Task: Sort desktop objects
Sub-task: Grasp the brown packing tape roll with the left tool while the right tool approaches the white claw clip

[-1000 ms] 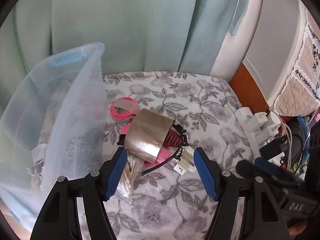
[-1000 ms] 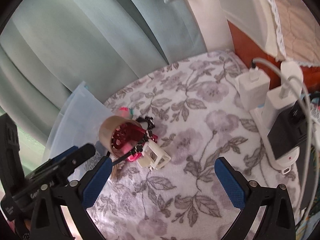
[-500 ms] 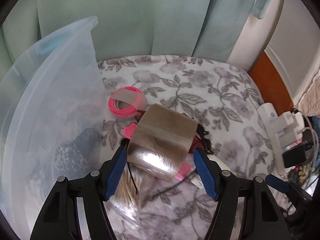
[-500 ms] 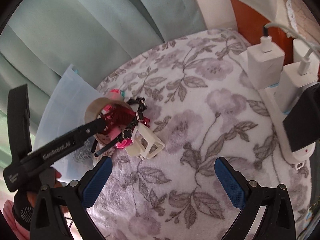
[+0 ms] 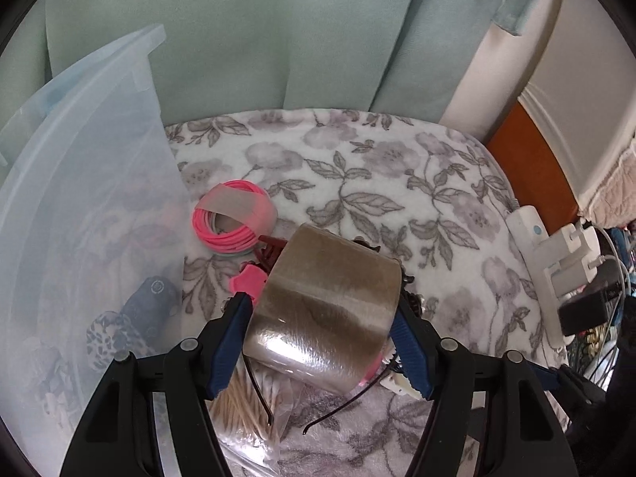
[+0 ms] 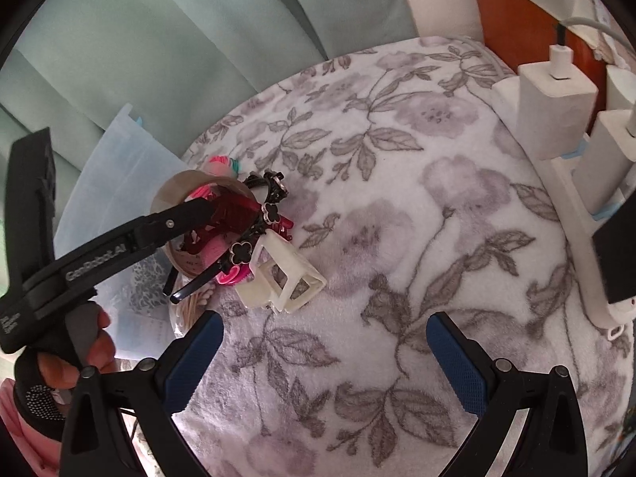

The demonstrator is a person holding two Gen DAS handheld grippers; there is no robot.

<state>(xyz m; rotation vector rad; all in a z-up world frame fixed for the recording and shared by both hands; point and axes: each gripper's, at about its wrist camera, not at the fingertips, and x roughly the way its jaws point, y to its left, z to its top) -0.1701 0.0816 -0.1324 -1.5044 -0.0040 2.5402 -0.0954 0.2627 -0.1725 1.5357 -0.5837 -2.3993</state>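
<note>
I have the left hand-held gripper (image 5: 322,342) straddling the brown tape roll (image 5: 326,314), and its jaws are closing: the blue pads sit right at the roll's two flat ends, though I cannot tell whether they press yet. The right hand-held gripper (image 6: 324,361) hangs wide open and empty over bare floral blanket (image 6: 417,206).

My biggest worry is the clear storage bin (image 5: 91,214) along the blanket's left edge. Its wall stands just beside my left finger, so any swing leftward could clip it.

Next, the roll lies in a tangle near the blanket's front-left part. A black headband (image 6: 242,252) and a dark red hair clip (image 6: 226,214) appear to thread through its core, and lifting would probably drag them along. The bag of cotton swabs (image 5: 246,401) underneath could slide too.

A white claw clip (image 6: 286,274) sits just right of the heap, and the pink coil (image 5: 232,216) lies behind it.

Open room is to the right and toward the back edge, short of the power strip (image 6: 564,131) on the right edge.
</note>
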